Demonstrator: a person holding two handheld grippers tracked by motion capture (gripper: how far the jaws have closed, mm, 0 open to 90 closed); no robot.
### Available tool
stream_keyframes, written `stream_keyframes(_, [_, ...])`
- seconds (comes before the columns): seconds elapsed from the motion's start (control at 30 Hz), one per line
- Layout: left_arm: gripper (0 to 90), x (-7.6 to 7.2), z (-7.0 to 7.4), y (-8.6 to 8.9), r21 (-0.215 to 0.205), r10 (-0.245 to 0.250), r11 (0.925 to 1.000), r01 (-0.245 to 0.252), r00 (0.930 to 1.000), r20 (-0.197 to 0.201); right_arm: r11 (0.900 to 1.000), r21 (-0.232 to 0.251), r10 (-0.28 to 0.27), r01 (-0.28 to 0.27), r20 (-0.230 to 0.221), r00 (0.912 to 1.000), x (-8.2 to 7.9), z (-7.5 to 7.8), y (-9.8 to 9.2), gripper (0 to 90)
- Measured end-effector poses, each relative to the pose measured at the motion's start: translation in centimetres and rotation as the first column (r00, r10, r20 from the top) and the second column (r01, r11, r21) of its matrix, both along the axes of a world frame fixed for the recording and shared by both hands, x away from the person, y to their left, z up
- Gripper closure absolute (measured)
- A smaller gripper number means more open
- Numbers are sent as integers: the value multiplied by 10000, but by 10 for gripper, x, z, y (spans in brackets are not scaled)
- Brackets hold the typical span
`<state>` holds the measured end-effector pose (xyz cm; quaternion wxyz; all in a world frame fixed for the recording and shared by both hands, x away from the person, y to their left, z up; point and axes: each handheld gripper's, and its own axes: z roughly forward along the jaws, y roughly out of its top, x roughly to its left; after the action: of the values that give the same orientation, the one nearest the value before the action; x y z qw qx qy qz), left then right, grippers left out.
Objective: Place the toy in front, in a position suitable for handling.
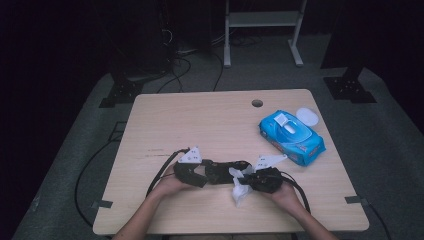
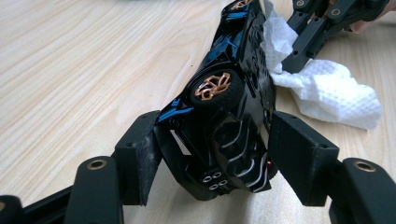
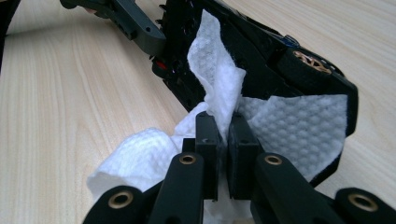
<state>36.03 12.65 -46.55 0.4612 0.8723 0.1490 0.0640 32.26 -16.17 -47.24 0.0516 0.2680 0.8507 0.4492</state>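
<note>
A black toy car [image 1: 220, 171] with blue trim and gold wheels [image 2: 212, 86] is tipped on its side near the table's front edge. My left gripper [image 2: 215, 128] is shut on its rear end, one pad against each side. My right gripper [image 3: 226, 123] is shut on a white wet wipe [image 3: 299, 135], which lies against the car's underside [image 3: 261, 51]. In the high view the two grippers, left [image 1: 202, 175] and right [image 1: 247, 179], face each other across the car, and the wipe [image 1: 240, 192] hangs down onto the table.
A blue pack of wet wipes [image 1: 291, 137] lies at the right of the wooden table [image 1: 190, 120], with a white round lid [image 1: 307, 116] behind it. A cable hole [image 1: 257, 103] is near the far edge. Cables trail from both grippers off the front.
</note>
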Motion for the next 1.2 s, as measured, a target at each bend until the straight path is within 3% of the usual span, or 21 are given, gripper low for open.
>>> stream_keyframes(0.1, [364, -1, -1, -1, 133, -164, 9998, 162, 9998, 103, 9999, -75, 105, -105, -38, 9999, 0, -1, 1, 845])
stream_keyframes(0.17, [396, -1, 0, 1, -66, -295, 9995, 295, 9996, 45, 9999, -141, 97, -98, -82, 9999, -1, -1, 1, 844])
stream_keyframes(0.23, [461, -2, 0, 2, -16, -444, 9990, 445, 9989, 178, 9981, -615, 18, -23, -70, 10000, 0, -6, 3, 843])
stream_keyframes(0.3, [467, -3, -1, 0, 210, -485, 9986, 481, 9986, 230, 9990, -437, 31, -45, -304, 9995, 0, -11, 3, 842])
stream_keyframes(0.43, [473, -4, -3, -5, 321, -676, 9973, 664, 9970, 378, 9991, -403, 106, -107, -31, 9999, -1, -6, 6, 842])
stream_keyframes(0.6, [545, -9, -3, -10, 499, -873, 9952, 842, 9941, 644, 9994, -266, 200, -206, -206, 9996, -2, -7, 7, 841])
stream_keyframes(0.7, [551, -11, -3, -10, 516, -818, 9956, 777, 9931, 835, 9986, 316, 424, -419, -142, 9990, -7, 0, 9, 842])
stream_keyframes(0.87, [575, -12, -3, -7, 534, -463, 9977, 407, 9931, 1080, 9947, 777, 664, -674, 157, 9977, -12, 17, 18, 842])
stream_keyframes(1.03, [575, -11, -4, -4, 562, -286, 9982, 219, 9922, 1211, 9937, 980, 491, -542, 542, 9973, 0, 34, 30, 841])
stream_keyframes(1.2, [575, -13, -4, -4, 532, -231, 9984, 168, 9924, 1205, 9933, 1046, 435, -497, 608, 9972, 16, 45, 58, 840])
